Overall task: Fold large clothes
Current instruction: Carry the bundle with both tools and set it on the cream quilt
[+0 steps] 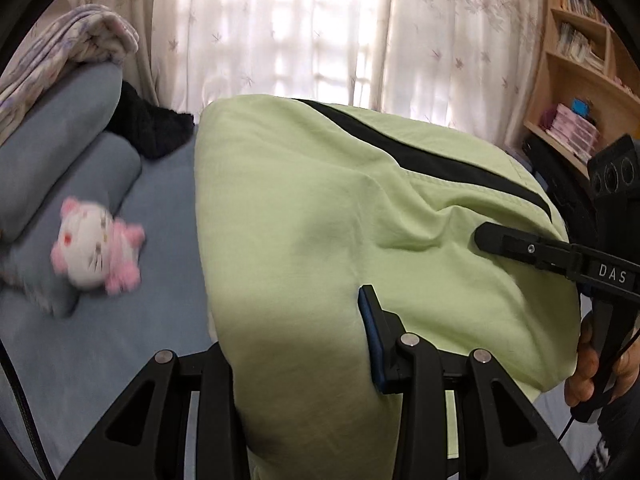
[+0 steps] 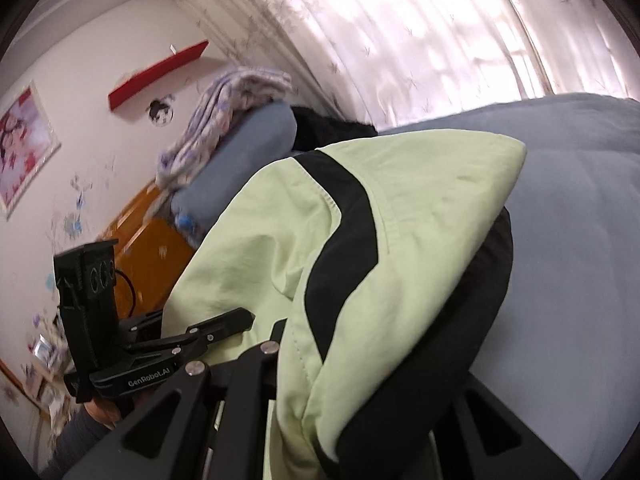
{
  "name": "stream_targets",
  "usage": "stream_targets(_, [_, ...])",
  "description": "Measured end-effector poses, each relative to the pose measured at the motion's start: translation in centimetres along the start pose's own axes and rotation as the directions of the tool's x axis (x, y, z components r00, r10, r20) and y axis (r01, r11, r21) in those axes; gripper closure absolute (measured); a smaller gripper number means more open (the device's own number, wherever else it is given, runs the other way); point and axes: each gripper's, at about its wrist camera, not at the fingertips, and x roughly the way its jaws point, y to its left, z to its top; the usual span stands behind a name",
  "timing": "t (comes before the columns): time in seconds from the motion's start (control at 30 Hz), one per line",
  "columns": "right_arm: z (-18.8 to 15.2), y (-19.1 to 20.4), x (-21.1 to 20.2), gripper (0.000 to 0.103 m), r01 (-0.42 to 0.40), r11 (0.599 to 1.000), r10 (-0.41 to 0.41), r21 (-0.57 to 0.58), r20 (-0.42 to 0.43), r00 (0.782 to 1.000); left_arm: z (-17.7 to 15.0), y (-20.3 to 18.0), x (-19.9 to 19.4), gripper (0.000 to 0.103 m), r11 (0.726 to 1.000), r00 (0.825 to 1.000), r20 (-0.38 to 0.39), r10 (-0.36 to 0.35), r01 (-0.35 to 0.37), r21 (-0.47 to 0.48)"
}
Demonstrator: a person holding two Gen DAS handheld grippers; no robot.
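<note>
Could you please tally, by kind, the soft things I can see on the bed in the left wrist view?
Green-and-black garment: 1
Pink-and-white plush toy: 1
Blue pillows: 2
Patterned folded blanket: 1
Dark fuzzy item: 1
Total: 6

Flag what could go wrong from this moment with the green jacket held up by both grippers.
The light green jacket hangs bunched between the left gripper and right gripper, so the fold may land crooked. Swinging it leftward could sweep the pink plush toy off the blue bed.
</note>
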Motion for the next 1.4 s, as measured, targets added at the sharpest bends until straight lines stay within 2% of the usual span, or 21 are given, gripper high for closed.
stream_targets(0.07, [2.5, -0.7, 2.7, 0.091, 0.007, 1.000, -0.007, -0.004, 0.015, 1.000, 3.3, 2.2, 2.9, 0.068, 1.000, 1.000, 0.001, -0.002, 0.002, 0.016])
stream_targets(0.17, [5.1, -2.5, 6.6, 0.091, 0.014, 1.000, -0.014, -0.002, 0.030, 0.999, 6.4, 5.0, 7.4, 0.068, 1.000, 1.000, -0.005, -0.011, 0.011, 0.025])
stream_targets(0.27, [6.3, -5.7, 10.8, 0.091, 0.002, 0.999, -0.003, 0.053, 0.023, 1.000, 7.6, 7.8, 12.9, 0.067, 0.999, 0.999, -0.043, -0.028, 0.029, 0.026])
stream_targets(0.37, [5.1, -10.3, 15.6, 0.091, 0.017, 0.990, -0.014, 0.139, -0.023, 1.000, 7.4, 9.8, 19.8, 0.062, 0.999, 0.991, -0.127, -0.033, 0.034, 0.006])
stream_targets(0.4, [4.2, -11.6, 16.9, 0.091, 0.047, 0.988, -0.041, 0.150, -0.045, 0.998, 6.9, 10.3, 21.8, 0.051, 1.000, 0.989, -0.148, -0.028, 0.028, -0.006])
stream_targets(0.43, [3.6, -12.7, 17.7, 0.090, 0.064, 0.984, -0.055, 0.164, -0.058, 0.997, 6.3, 11.1, 23.6, 0.036, 0.999, 0.988, -0.152, -0.024, 0.020, -0.029])
stream_targets(0.5, [2.0, -16.0, 18.9, 0.082, 0.054, 0.972, -0.040, 0.230, -0.063, 0.997, 5.3, 12.2, 25.0, 0.020, 0.995, 0.992, -0.119, -0.048, 0.037, -0.096])
stream_targets(0.57, [1.1, -17.9, 19.3, 0.077, 0.013, 0.961, -0.001, 0.275, -0.041, 0.999, 4.8, 12.9, 26.1, 0.017, 0.985, 0.989, -0.103, -0.103, 0.087, -0.149])
stream_targets(0.7, [0.6, -18.1, 19.3, 0.073, 0.027, 0.970, -0.021, 0.242, -0.028, 0.999, 4.2, 12.5, 26.5, 0.011, 0.989, 0.993, -0.091, -0.077, 0.065, -0.132])
stream_targets(0.8, [0.3, -17.7, 19.2, 0.061, 0.073, 0.971, -0.066, 0.226, -0.041, 0.997, 4.0, 12.1, 26.2, 0.005, 0.990, 0.995, -0.094, -0.038, 0.024, -0.142])
stream_targets(0.87, [0.4, -17.4, 19.1, 0.037, 0.154, 0.967, -0.142, 0.203, -0.071, 0.987, 4.0, 11.9, 25.4, 0.004, 0.990, 0.997, -0.081, 0.001, -0.013, -0.143])
stream_targets(0.9, [0.5, -17.4, 18.9, 0.034, 0.170, 0.965, -0.156, 0.198, -0.082, 0.984, 3.9, 11.9, 24.9, 0.004, 0.989, 0.997, -0.076, 0.019, -0.030, -0.145])
stream_targets(0.97, [0.5, -17.1, 17.6, 0.034, 0.186, 0.964, -0.173, 0.188, -0.082, 0.981, 3.9, 11.9, 23.9, 0.004, 0.985, 0.996, -0.064, 0.066, -0.075, -0.157])
stream_targets(1.07, [0.7, -16.2, 14.4, 0.034, 0.214, 0.964, -0.212, 0.154, -0.034, 0.977, 3.4, 11.9, 21.7, 0.004, 0.972, 0.988, -0.050, 0.145, -0.152, -0.179])
stream_targets(1.23, [1.0, -13.8, 9.6, 0.034, 0.233, 0.963, -0.233, 0.136, -0.016, 0.972, 2.4, 10.7, 17.8, 0.004, 0.963, 0.983, -0.060, 0.171, -0.180, -0.199])
stream_targets(1.3, [0.7, -12.4, 7.5, 0.034, 0.249, 0.961, -0.248, 0.118, -0.022, 0.968, 1.6, 9.3, 15.7, 0.004, 0.967, 0.983, -0.057, 0.174, -0.181, -0.179])
stream_targets(1.4, [0.0, -10.4, 4.4, 0.034, 0.271, 0.957, -0.268, 0.101, -0.045, 0.963, 0.7, 6.4, 12.1, 0.004, 0.970, 0.976, -0.051, 0.214, -0.218, -0.110])
